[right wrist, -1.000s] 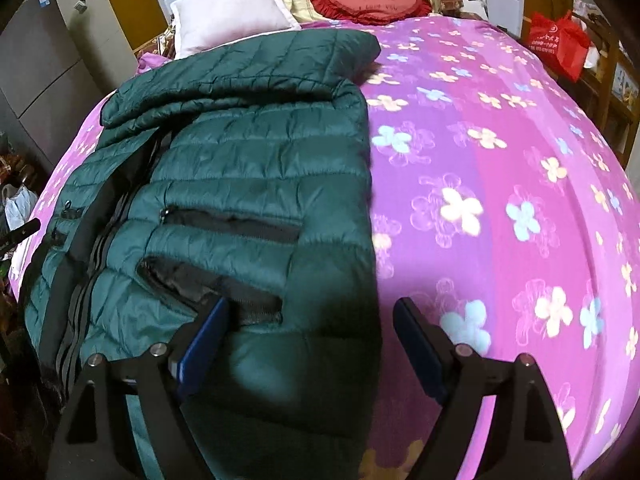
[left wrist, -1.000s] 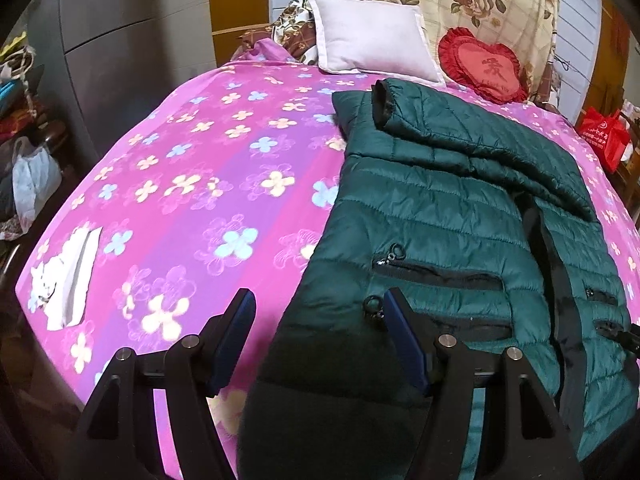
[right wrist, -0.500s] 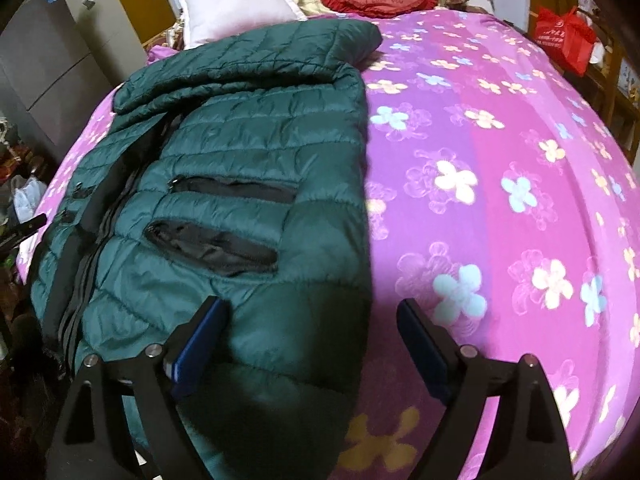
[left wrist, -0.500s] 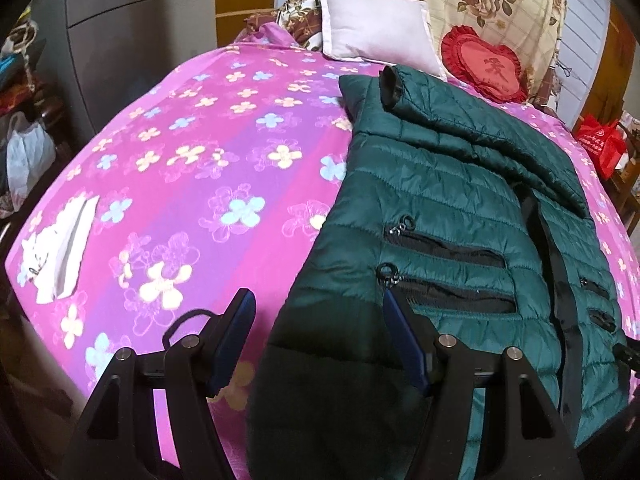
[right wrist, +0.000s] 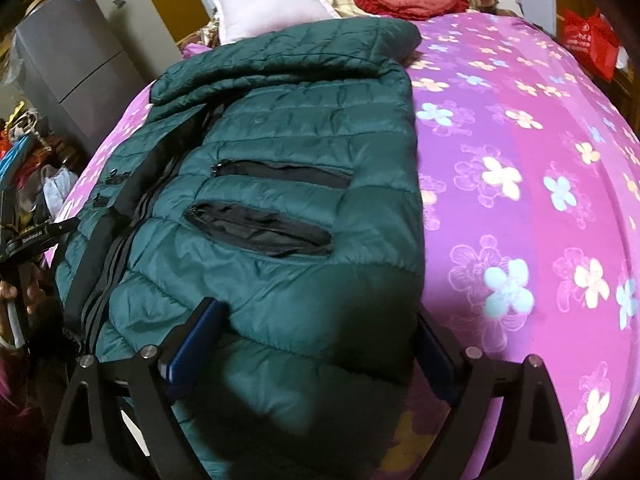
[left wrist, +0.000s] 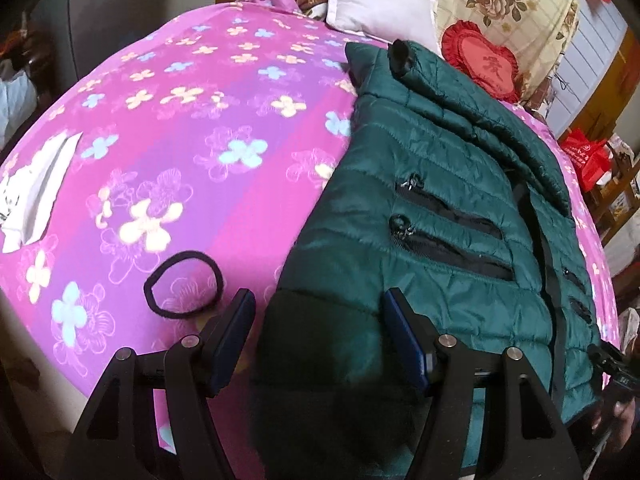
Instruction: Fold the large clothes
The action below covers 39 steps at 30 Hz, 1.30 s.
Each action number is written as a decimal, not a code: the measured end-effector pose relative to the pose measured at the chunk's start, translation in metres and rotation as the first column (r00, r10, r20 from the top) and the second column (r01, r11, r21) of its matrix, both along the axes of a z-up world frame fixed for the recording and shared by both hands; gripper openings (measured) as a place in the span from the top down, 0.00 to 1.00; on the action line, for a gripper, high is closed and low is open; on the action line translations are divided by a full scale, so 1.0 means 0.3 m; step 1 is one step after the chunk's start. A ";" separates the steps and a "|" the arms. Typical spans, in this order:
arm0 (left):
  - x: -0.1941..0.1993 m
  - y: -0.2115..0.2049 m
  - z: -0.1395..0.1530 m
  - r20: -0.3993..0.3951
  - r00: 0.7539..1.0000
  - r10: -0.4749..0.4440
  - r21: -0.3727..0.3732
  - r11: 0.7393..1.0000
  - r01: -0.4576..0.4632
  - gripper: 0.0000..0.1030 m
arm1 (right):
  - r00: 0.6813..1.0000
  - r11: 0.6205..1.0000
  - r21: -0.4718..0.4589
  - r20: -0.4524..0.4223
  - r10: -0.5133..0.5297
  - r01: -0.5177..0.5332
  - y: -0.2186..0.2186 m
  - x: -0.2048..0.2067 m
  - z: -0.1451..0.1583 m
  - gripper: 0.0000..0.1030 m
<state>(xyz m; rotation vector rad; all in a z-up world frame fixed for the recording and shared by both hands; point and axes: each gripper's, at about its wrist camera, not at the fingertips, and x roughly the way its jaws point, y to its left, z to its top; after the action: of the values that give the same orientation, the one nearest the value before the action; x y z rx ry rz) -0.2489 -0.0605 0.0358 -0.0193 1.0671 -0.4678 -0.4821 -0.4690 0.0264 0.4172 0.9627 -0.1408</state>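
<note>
A dark green quilted jacket (left wrist: 432, 184) lies front up on the pink flowered bedsheet (left wrist: 192, 128), one sleeve folded across its top. My left gripper (left wrist: 320, 320) is open and straddles the hem's left corner: one finger hangs over the sheet, the other over the fabric. In the right wrist view the jacket (right wrist: 288, 144) fills the left half. My right gripper (right wrist: 316, 340) is open over the hem's right corner, its jaws opening wider, with the fabric between them but not pinched.
A black hair band (left wrist: 182, 284) lies on the sheet just left of the left gripper. A white cloth (left wrist: 36, 192) sits at the bed's left edge. A white pillow (left wrist: 380, 4) and a red heart cushion (left wrist: 484, 64) lie at the head. A grey cabinet (right wrist: 76, 60) stands left of the bed, with a red bag (right wrist: 588, 40) on its right.
The left gripper sank toward the hem, and the hair band came into view. The right gripper's jaws spread wider and it drew closer over the hem. The jacket has not moved.
</note>
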 end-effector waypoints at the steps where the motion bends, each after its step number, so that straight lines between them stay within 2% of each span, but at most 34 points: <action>1: -0.003 -0.005 0.001 0.006 1.000 -0.004 0.010 1.000 0.004 0.54 | 1.000 1.000 0.001 0.008 0.005 -0.005 0.001 -0.002 -0.001 0.08; 4: -0.012 -0.012 0.019 0.022 1.000 -0.015 0.024 1.000 0.015 0.54 | 1.000 1.000 0.004 0.011 0.008 -0.008 0.003 0.001 0.000 0.07; 9: 0.001 0.032 0.047 0.040 0.999 0.005 -0.017 1.000 -0.004 0.54 | 1.000 1.000 0.011 0.009 0.014 -0.014 0.001 -0.004 0.002 0.07; 15: 0.029 0.060 0.014 -0.014 1.000 0.019 -0.026 0.999 -0.020 0.54 | 1.000 1.000 -0.002 0.006 0.012 -0.012 0.008 -0.003 0.001 0.07; 26: 0.016 0.036 -0.019 -0.023 1.000 -0.008 -0.015 1.000 0.007 0.53 | 1.000 1.000 -0.004 -0.013 0.022 -0.022 0.010 0.006 0.005 0.06; 32: 0.027 0.049 -0.027 -0.043 0.999 0.002 -0.037 0.999 -0.004 0.51 | 1.000 1.000 -0.005 -0.019 0.025 -0.025 0.012 0.011 0.004 0.06; 39: 0.017 0.044 -0.028 -0.025 1.000 -0.004 -0.024 1.000 0.004 0.49 | 0.999 0.999 -0.010 -0.026 0.032 -0.032 0.016 0.017 0.002 0.03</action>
<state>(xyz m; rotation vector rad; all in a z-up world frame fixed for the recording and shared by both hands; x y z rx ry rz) -0.2439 -0.0473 0.0276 -0.0439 1.0860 -0.4846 -0.4769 -0.4642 0.0269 0.3910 0.9935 -0.1229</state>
